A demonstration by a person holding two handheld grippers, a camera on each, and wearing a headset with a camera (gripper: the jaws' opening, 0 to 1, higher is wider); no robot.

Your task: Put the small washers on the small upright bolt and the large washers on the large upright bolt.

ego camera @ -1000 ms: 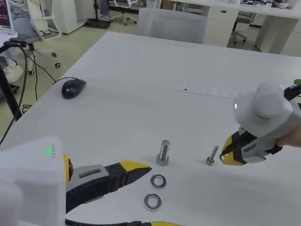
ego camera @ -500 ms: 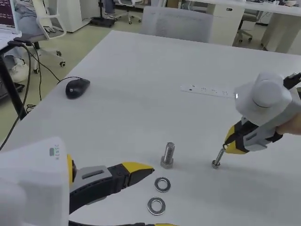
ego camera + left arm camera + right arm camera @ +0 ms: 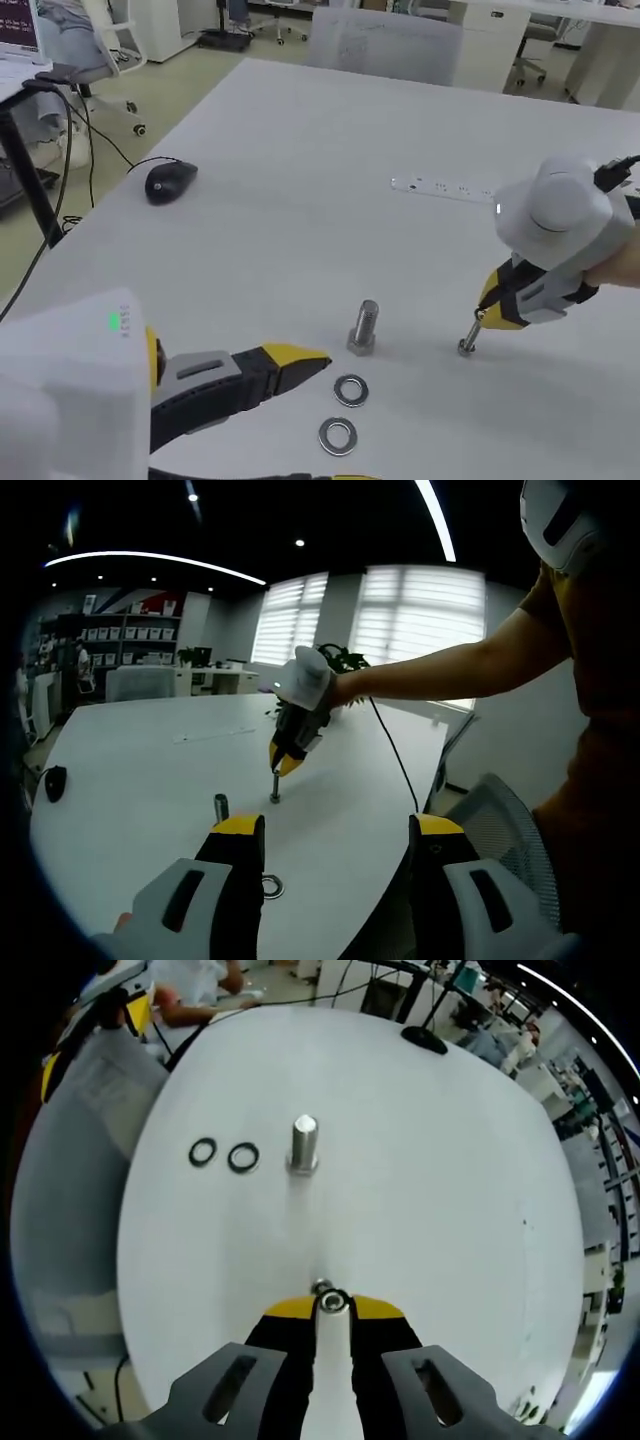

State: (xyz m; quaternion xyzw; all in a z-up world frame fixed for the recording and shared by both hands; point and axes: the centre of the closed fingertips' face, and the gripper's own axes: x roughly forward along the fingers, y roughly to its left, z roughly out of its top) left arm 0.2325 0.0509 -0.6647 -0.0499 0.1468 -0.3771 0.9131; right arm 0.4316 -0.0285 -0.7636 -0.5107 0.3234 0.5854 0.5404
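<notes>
The large bolt (image 3: 367, 328) stands upright on the white table (image 3: 300, 200). To its right the small bolt (image 3: 468, 338) leans, its top at the tips of my right gripper (image 3: 487, 316). In the right gripper view that gripper (image 3: 333, 1305) is shut on a small washer (image 3: 333, 1301) just over the small bolt (image 3: 321, 1287). Two large washers (image 3: 350, 390) (image 3: 337, 435) lie flat in front of the large bolt. My left gripper (image 3: 345, 415) hovers open around them; its jaws (image 3: 338, 830) stand wide apart.
A black mouse (image 3: 170, 180) lies at the left of the table and a white power strip (image 3: 440, 188) at the back. A grey chair (image 3: 385, 45) stands behind the far edge. A person's arm (image 3: 430, 670) holds the right gripper.
My right gripper has risen from beside the small bolt to its top, and the bolt now leans towards it. The left gripper has stayed in place.
</notes>
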